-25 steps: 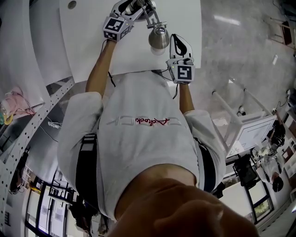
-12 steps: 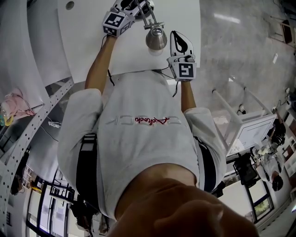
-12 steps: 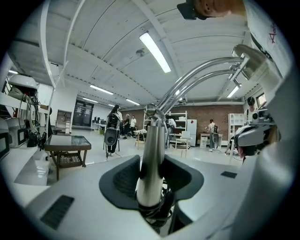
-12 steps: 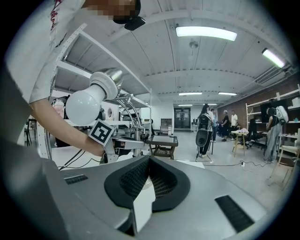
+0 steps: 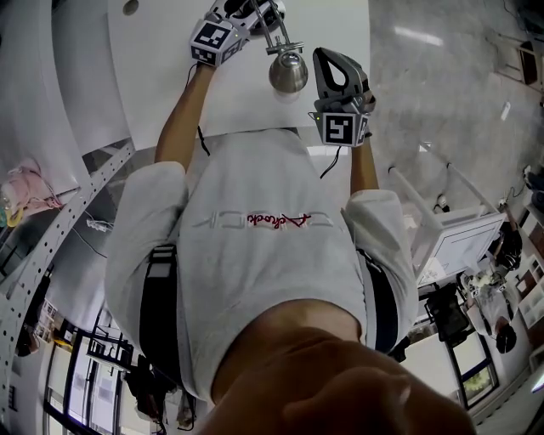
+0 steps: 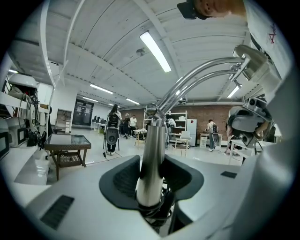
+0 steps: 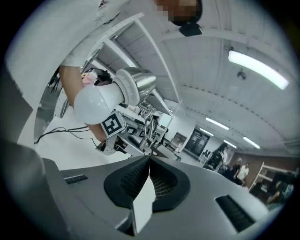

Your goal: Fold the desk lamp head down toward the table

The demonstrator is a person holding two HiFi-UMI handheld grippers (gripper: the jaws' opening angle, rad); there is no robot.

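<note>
Right gripper [image 5: 326, 58] higher; lamp head [image 5: 288, 73] toward person

Seen from where the person stands, the desk lamp [image 5: 274, 36] stands on the table [image 5: 161, 76] at twelve o'clock. The left claw [image 5: 252, 10] sits around its post [image 6: 151, 157], at eleven o'clock of the lamp head [image 5: 288, 72]; the right claw [image 5: 330, 61] hangs just beside that head, at its three o'clock

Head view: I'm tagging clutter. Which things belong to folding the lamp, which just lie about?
Job: lamp head, stem, left gripper shut on stem, right gripper shut and empty, table.
Lying about: pink bundle, perforated rail, white stand.
</note>
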